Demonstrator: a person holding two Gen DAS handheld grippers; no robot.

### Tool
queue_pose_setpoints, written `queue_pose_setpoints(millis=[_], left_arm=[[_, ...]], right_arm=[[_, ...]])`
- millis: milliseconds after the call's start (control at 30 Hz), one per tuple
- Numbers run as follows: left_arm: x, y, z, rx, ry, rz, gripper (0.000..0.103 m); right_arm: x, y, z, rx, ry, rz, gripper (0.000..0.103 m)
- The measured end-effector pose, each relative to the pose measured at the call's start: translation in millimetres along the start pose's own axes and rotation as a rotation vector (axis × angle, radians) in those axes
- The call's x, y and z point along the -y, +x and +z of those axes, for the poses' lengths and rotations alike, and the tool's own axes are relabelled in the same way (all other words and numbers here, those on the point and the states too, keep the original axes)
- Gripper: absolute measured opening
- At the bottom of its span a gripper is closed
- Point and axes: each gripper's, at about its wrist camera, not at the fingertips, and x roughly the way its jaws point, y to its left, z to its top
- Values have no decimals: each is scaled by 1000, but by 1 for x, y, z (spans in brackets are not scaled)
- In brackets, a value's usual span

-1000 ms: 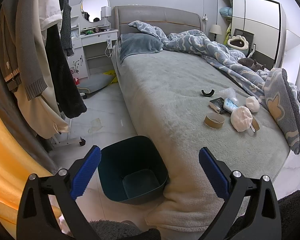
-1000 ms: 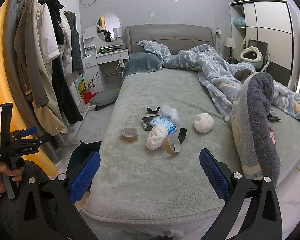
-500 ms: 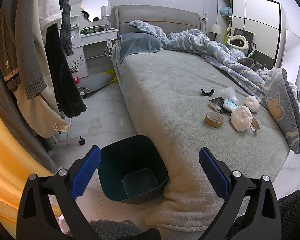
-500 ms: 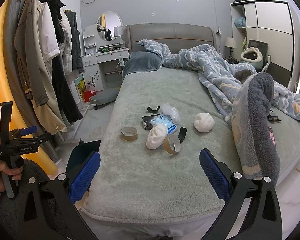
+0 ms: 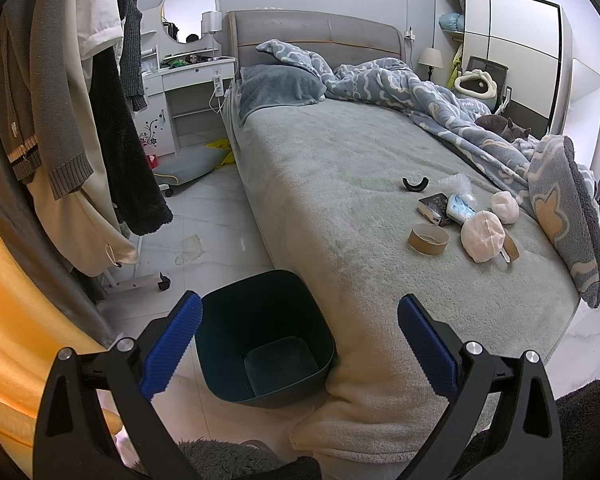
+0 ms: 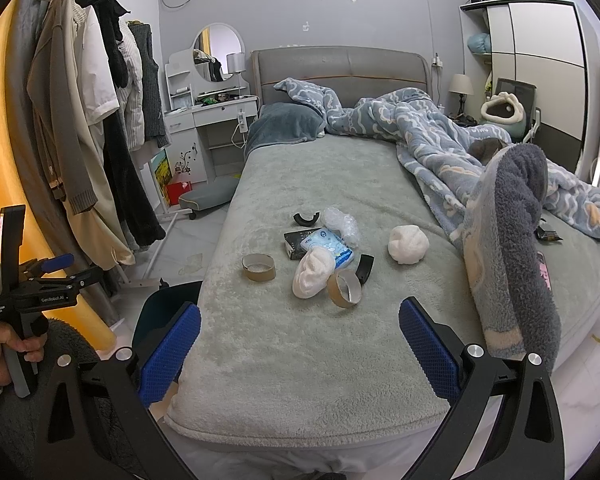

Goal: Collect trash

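Both the left gripper (image 5: 299,344) and right gripper (image 6: 299,346) gape wide, holding nothing. The bin (image 5: 260,332) sits empty against the bed (image 6: 320,344). Beyond, mid-bed, lies the trash (image 6: 324,256); take the nearest cardboard ring (image 6: 259,267) first, pinching its rim squarely.

Blue patterned duvet (image 6: 432,136) bunched on grey bed (image 6: 340,184), coats on rack (image 6: 84,128), round mirror (image 6: 218,53)

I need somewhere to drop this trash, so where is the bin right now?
The dark bin stands on the floor against the bed's near left corner, just ahead of the open left gripper; the right wrist view catches only its rim.
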Motion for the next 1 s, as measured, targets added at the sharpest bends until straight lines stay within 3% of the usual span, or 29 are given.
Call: queue_pose_setpoints(millis=[867,1000], left_arm=[[1,2,-2,-6,3,2,100],[4,4,-11,-29,20,3,100]], right_arm=[[3,0,0,-1,11,-4,100],[9,6,-4,-44,30,-16,100]])
